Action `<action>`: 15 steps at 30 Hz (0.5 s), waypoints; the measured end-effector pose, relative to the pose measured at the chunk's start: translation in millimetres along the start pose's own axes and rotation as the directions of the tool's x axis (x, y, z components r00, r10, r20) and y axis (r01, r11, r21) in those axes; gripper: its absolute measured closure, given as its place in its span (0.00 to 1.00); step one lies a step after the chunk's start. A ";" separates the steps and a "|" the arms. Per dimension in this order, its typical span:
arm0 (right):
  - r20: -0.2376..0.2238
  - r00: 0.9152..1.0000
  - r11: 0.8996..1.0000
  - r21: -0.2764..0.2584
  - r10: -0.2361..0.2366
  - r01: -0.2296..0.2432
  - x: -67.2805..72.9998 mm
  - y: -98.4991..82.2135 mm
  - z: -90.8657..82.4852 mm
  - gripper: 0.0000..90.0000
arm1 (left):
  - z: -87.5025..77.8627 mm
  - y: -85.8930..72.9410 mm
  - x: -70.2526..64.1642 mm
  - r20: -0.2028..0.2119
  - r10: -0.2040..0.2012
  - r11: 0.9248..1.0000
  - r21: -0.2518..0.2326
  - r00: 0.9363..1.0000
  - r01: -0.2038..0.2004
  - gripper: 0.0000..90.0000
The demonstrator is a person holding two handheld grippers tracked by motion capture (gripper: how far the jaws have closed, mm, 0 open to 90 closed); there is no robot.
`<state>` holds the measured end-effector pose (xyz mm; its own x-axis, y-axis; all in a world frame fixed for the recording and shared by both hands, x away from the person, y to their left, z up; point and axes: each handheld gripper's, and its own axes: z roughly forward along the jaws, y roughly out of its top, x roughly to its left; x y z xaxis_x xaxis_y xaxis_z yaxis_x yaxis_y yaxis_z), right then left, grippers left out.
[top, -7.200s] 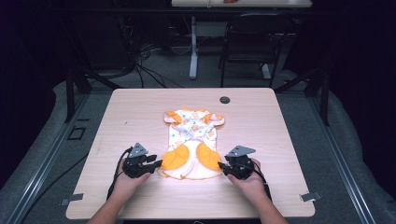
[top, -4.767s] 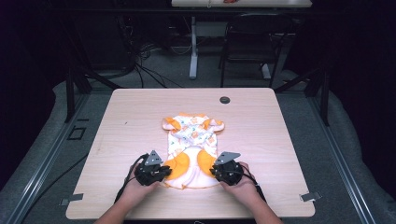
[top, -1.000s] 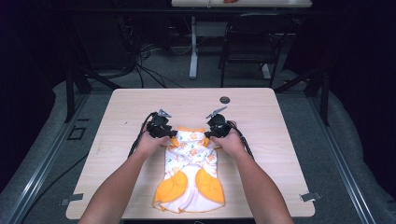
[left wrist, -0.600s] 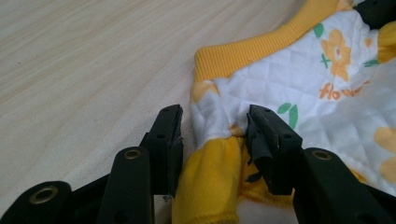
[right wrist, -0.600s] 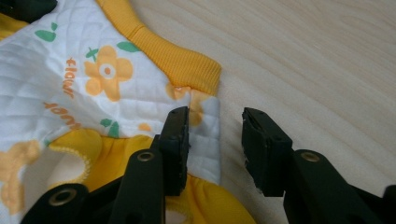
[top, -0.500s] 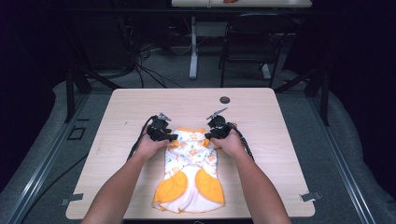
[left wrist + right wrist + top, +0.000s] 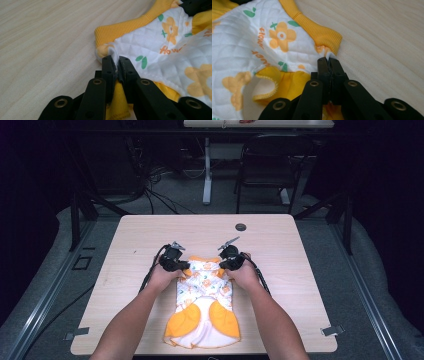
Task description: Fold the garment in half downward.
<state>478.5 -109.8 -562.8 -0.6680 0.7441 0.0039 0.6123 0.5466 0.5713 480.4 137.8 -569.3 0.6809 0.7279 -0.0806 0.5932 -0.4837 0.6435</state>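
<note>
The baby garment (image 7: 204,305) is laid flat on the worktop (image 7: 300,270); each far corner is pinched by the just-closed left hand-held gripper (image 7: 115,65) and right hand-held gripper (image 7: 328,65), presumably for folding.

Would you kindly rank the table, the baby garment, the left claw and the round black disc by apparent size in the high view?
1. Table
2. Baby garment
3. Left claw
4. Round black disc, the smallest, though it lies farther from the camera.
</note>
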 end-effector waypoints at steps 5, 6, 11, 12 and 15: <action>0.007 1.000 1.000 0.000 -0.025 0.025 1.1 0.8 -3.8 0.99 | -4.2 0.8 0.5 -0.003 0.007 1.000 0.007 1.000 -0.007 0.93; 0.002 1.000 1.000 -0.015 -0.022 0.022 1.0 1.1 -6.1 0.99 | -5.1 0.9 0.5 -0.007 0.005 1.000 -0.001 1.000 -0.005 0.93; 0.005 0.999 0.999 -0.039 -0.033 0.034 0.4 2.9 -11.8 0.99 | -11.8 2.9 1.4 -0.003 0.010 1.000 -0.011 1.000 -0.010 0.93; 0.002 0.999 0.999 -0.041 -0.035 0.035 0.4 3.2 -13.4 0.99 | -13.2 3.6 1.3 -0.006 0.013 1.000 -0.016 1.000 -0.013 0.93; 0.003 0.999 0.998 -0.051 -0.038 0.039 -0.3 3.6 -18.1 0.99 | -18.2 6.7 0.1 -0.008 0.017 0.999 -0.029 1.000 -0.017 0.93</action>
<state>473.2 -114.9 -546.0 -0.6896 0.7239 -0.0210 0.5637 0.5547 0.6120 476.6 143.4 -551.1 0.6873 0.7235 -0.0637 0.5687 -0.4816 0.6668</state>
